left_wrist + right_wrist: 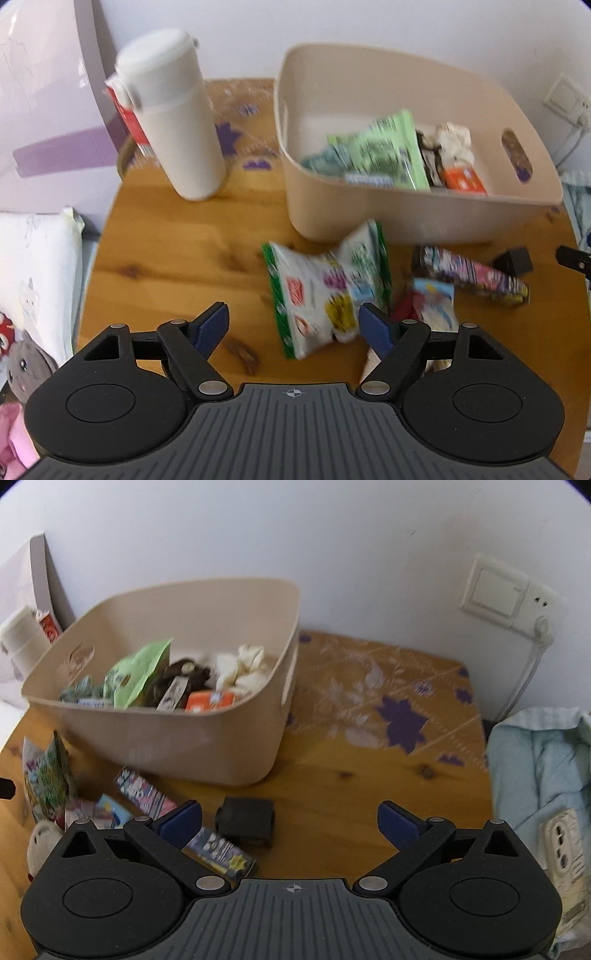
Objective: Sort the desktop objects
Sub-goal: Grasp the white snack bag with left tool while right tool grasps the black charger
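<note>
A beige bin at the back of the wooden table holds several snack packets. In front of it lie a white-and-green snack bag, a small blue-and-white packet, a dark patterned bar and a small black box. My left gripper hangs open just above the table, and the snack bag's near end lies between its fingers, untouched. My right gripper is wide open over the black box, which sits nearer its left finger. The bar runs under that finger, and the bin stands behind.
A white bottle stands at the back left with a red carton behind it. A pillow and plush toys lie off the table's left edge. To the right are light-blue cloth, a power strip and a wall socket.
</note>
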